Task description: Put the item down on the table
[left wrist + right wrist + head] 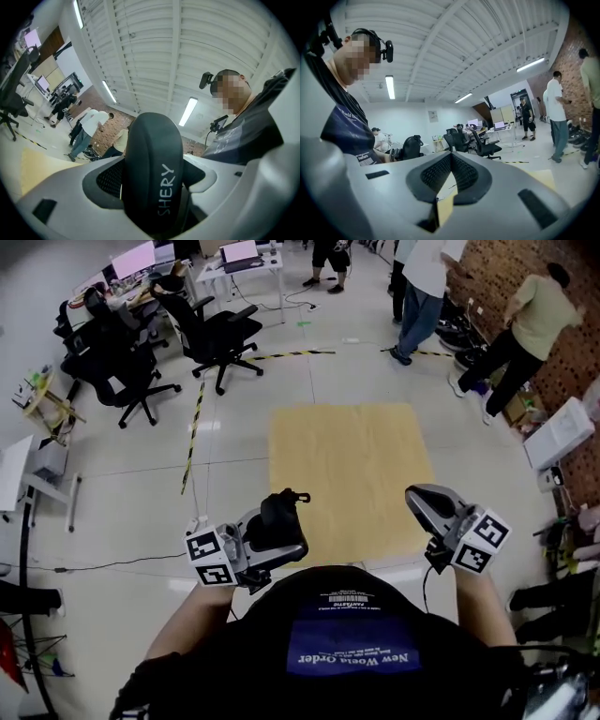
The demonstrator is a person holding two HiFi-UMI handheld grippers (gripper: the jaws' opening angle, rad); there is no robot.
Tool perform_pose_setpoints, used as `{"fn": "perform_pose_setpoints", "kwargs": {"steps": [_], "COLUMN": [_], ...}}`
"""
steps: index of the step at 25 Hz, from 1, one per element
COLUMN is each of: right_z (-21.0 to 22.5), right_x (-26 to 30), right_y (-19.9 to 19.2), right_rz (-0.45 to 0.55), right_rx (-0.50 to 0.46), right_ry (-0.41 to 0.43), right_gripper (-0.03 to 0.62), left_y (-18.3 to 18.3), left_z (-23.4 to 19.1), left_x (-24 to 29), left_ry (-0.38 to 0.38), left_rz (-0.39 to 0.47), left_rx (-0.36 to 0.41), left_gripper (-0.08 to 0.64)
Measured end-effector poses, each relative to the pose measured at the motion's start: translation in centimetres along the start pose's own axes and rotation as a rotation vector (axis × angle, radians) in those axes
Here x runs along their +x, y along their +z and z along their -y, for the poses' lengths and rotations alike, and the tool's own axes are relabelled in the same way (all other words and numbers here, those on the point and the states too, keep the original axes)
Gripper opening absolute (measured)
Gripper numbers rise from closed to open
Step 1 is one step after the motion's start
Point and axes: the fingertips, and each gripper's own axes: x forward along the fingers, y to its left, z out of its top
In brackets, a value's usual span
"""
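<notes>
The left gripper (272, 532) has its jaws clamped on the item (152, 173). The item is a black, smooth, rounded thing with the pale letters "SHERY" along its edge. It stands between the two dark ribbed pads (110, 180) and fills the gap between them. In the head view it rises a little above the jaws and has a small loop on top. It is in the air, over the floor and near the table's (352, 465) near edge, and does not touch the table.

The right gripper (450, 161) has its jaws together. Its ribbed pads (436, 173) meet at the tips and hold nothing.

Both grippers have grey, matte plastic shells, and each carries a marker cube (211, 557). The person holds them low before the chest, well apart. Both are tilted upward, so that both gripper views look at the ribbed white ceiling. The table is a flat square of pale wood on a glossy light floor.
</notes>
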Motion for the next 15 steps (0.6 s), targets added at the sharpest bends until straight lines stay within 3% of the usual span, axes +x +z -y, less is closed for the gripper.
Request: {"fn": "perform_pose_setpoints", "kwargs": {"steps": [9, 15], "right_z": [9.6, 14.2], "right_x": [0.3, 0.5], "right_y": [1.7, 1.3], "right_rz": [0.010, 0.003], "right_rx": [-0.011, -0.016], "right_ry": [0.171, 0.247], "right_gripper": [-0.012, -0.012], "left_y": [0.5, 0.5], "left_z": [-3.8, -6.3], "left_x": [7.6, 12.1], "left_ry": [0.172, 0.242], "left_rz": [0.048, 0.077], "left_rx": [0.056, 0.038], "left_gripper": [0.357, 0.357]}}
